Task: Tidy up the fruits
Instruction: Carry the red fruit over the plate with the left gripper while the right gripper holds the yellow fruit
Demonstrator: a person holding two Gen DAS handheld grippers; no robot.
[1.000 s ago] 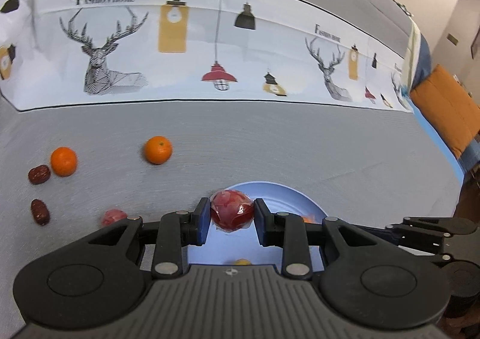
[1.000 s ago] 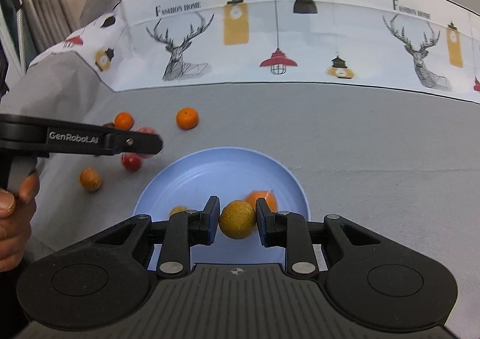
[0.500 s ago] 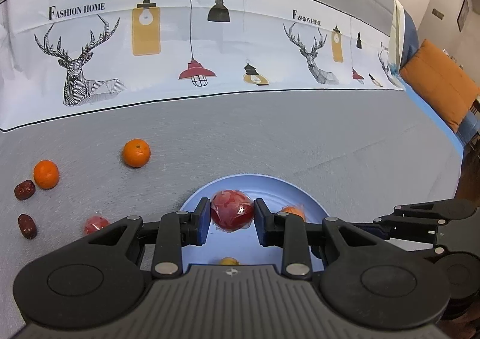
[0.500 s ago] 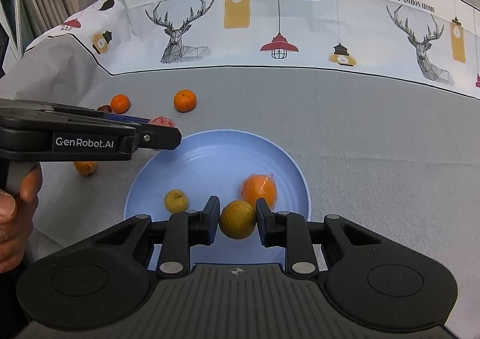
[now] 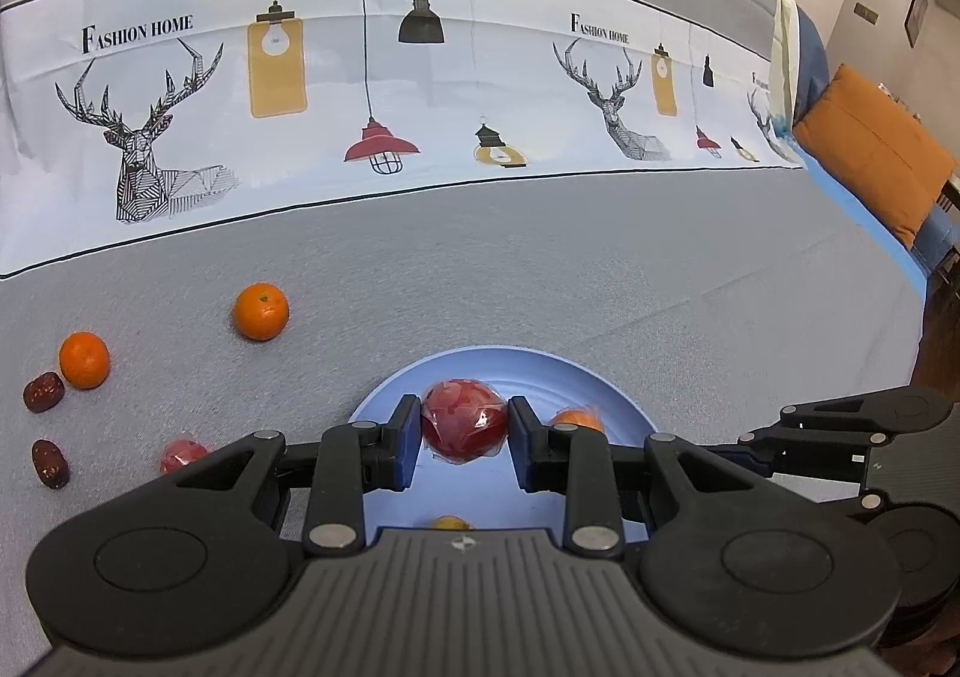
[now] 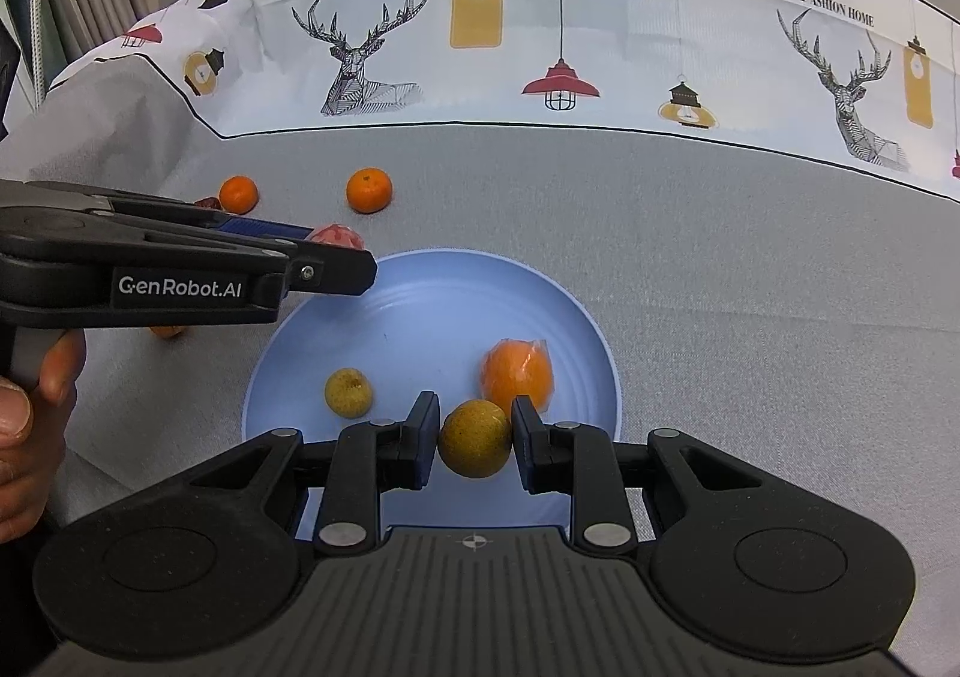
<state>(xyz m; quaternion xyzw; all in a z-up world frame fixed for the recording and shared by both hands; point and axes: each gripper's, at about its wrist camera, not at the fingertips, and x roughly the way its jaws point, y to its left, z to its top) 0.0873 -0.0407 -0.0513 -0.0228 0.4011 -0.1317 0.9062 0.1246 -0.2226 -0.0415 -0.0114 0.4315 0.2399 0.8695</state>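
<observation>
Both grippers tilt down over the plate (image 6: 588, 329), jaws clamped on fruit.

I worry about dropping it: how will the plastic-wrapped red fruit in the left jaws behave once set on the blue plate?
The red fruit is round, so it will probably roll on the blue plate. Its glossy, crinkled wrap looks slippery, so it may slide between the jaws. It seems firm, keeping its shape under the grip.

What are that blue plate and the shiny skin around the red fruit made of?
The blue plate looks like plastic or melamine, though glazed ceramic is possible: smooth, evenly coloured, softly glossy, with moulded rings. The red fruit appears wrapped in thin clear plastic film: crinkles and bright glints cover it.
</observation>
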